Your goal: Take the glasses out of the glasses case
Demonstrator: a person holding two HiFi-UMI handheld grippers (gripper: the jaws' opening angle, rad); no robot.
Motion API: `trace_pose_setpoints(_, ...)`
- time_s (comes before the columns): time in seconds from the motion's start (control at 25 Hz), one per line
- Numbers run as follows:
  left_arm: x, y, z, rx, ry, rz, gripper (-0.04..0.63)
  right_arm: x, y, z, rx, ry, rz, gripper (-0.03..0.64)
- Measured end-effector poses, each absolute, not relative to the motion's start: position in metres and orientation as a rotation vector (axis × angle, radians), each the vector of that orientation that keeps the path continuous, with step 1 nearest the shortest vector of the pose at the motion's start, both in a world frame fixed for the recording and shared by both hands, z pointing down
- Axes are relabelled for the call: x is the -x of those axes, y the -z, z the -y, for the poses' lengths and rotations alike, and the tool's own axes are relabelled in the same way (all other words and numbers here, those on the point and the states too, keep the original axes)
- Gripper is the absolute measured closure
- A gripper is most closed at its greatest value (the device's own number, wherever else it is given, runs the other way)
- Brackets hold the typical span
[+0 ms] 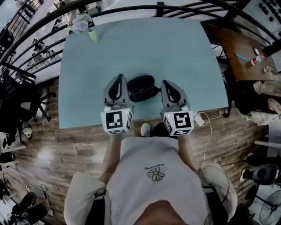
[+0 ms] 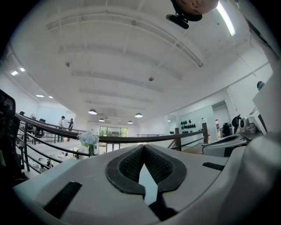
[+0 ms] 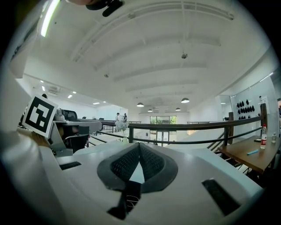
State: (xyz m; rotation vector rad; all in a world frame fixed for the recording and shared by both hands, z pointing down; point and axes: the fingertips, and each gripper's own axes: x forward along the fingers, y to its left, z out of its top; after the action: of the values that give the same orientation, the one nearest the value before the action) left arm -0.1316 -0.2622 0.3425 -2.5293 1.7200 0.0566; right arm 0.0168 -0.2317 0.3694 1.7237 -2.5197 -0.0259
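A black glasses case (image 1: 141, 81) lies on the light blue table (image 1: 88, 79), near its front edge. Thin-framed glasses (image 1: 145, 93) show at the case's near side; I cannot tell whether they rest in an open half of it. My left gripper (image 1: 119, 77) hovers just left of the case and my right gripper (image 1: 166, 82) just right of it, neither touching it. Both point level across the table. The left gripper (image 2: 143, 147) and the right gripper (image 3: 139, 145) each have their pads pressed together at the tips with nothing between. Neither gripper view shows the case.
A vase of pale flowers (image 1: 81, 24) stands at the table's far left corner. A dark railing (image 1: 131, 9) runs behind the table. A wooden side table (image 1: 243, 50) with a bottle is at the right. A white plug and cable (image 1: 199, 119) hang off the front right edge.
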Motion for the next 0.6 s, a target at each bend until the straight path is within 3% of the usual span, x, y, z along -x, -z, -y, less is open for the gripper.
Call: trace_pose_setpoints(0.6,0.115,-0.378,0.283,2.529,0.065,-1.757,0.578,-0.021,-0.395,0.272,-1.558,-0.112,2.608,0.607)
